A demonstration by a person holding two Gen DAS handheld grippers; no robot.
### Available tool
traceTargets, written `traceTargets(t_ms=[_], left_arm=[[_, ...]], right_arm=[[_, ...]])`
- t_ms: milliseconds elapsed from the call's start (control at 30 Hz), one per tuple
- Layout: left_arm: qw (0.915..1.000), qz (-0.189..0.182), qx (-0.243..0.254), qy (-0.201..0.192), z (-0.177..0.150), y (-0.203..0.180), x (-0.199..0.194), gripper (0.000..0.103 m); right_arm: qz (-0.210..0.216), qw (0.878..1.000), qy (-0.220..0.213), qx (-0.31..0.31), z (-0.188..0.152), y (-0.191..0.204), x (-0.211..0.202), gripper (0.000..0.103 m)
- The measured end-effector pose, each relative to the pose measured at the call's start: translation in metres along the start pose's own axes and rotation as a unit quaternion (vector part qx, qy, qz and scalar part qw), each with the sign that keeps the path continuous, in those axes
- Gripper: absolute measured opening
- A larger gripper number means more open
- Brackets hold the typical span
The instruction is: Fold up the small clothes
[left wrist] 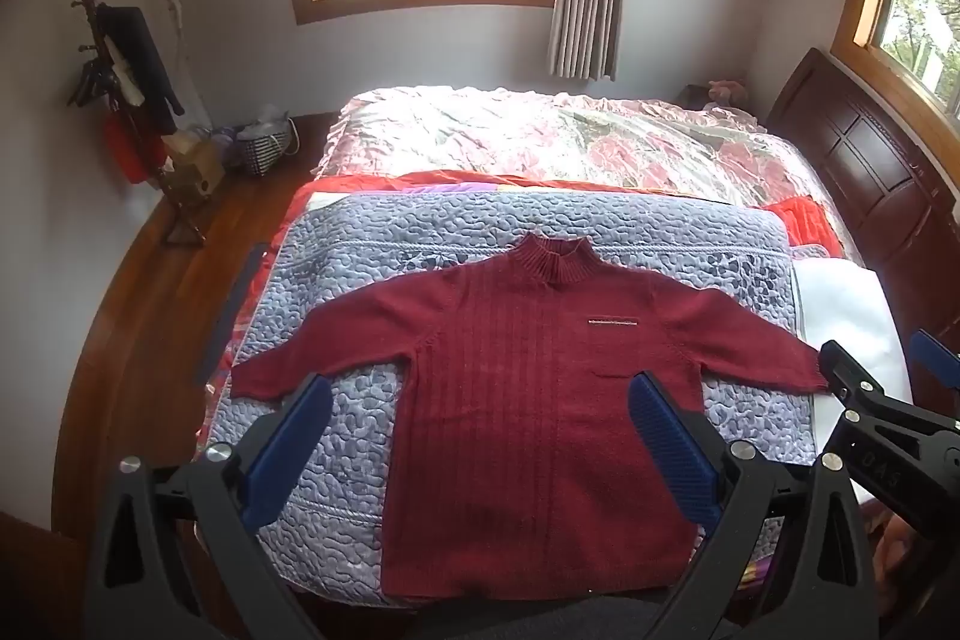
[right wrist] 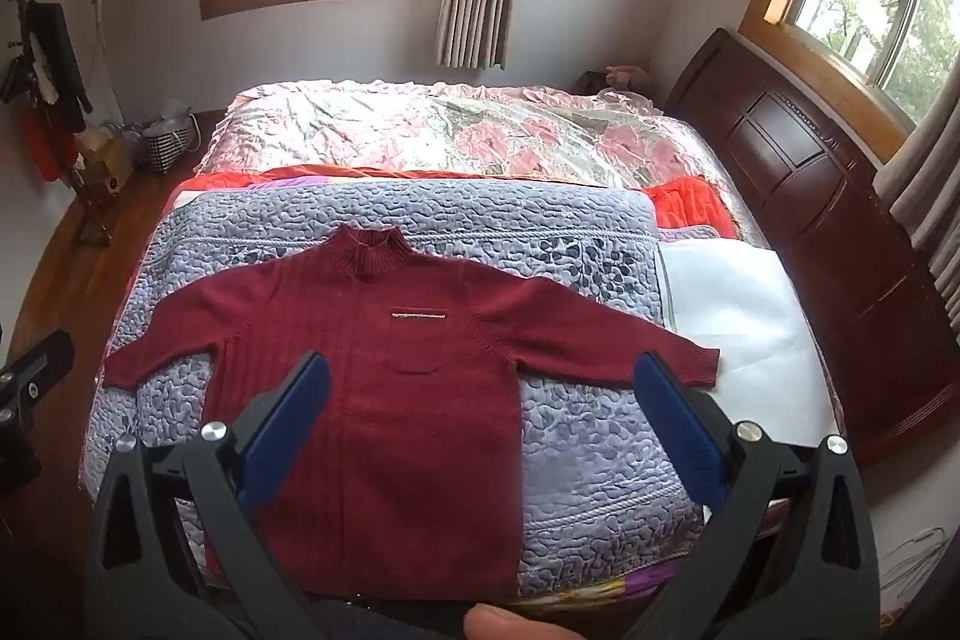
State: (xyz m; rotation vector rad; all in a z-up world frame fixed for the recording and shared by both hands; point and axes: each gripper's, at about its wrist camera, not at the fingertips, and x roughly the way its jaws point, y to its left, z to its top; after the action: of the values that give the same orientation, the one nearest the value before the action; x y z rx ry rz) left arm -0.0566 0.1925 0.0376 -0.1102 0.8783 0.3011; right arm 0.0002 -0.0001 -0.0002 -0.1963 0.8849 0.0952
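A dark red knitted sweater [left wrist: 528,400] lies flat, front up, on a lilac quilted mat [left wrist: 372,250], both sleeves spread out and the collar at the far side. The right wrist view shows the same sweater [right wrist: 372,388] on the mat [right wrist: 576,430]. My left gripper [left wrist: 480,388] hovers open above the sweater's left half, nothing between its blue pads. My right gripper [right wrist: 480,367] is open too, above the sweater's right side and sleeve. The right gripper [left wrist: 876,382] also appears at the right edge of the left wrist view, near the right cuff.
The mat lies on a bed with a pink floral cover [left wrist: 540,136] and a dark wooden headboard [left wrist: 870,160] at right. White cloth [right wrist: 732,304] and an orange-red cloth [right wrist: 690,208] lie right of the mat. A coat rack [left wrist: 120,88] and bags stand on the floor at left.
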Motion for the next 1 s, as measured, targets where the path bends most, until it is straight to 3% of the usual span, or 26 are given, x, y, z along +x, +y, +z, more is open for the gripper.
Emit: traceTargets(t_ms=[500, 1000], left_arm=[[1.0, 0.002, -0.007, 0.002, 0.001, 0.003, -0.001, 0.099], [0.9999, 0.004, -0.01, 0.003, 0.002, 0.006, 0.0, 0.099]], right_arm=[[0.002, 1.0, 0.003, -0.005, 0.012, 0.0, 0.001, 0.1], [0.002, 1.0, -0.004, -0.005, 0.0, 0.002, -0.004, 0.1]])
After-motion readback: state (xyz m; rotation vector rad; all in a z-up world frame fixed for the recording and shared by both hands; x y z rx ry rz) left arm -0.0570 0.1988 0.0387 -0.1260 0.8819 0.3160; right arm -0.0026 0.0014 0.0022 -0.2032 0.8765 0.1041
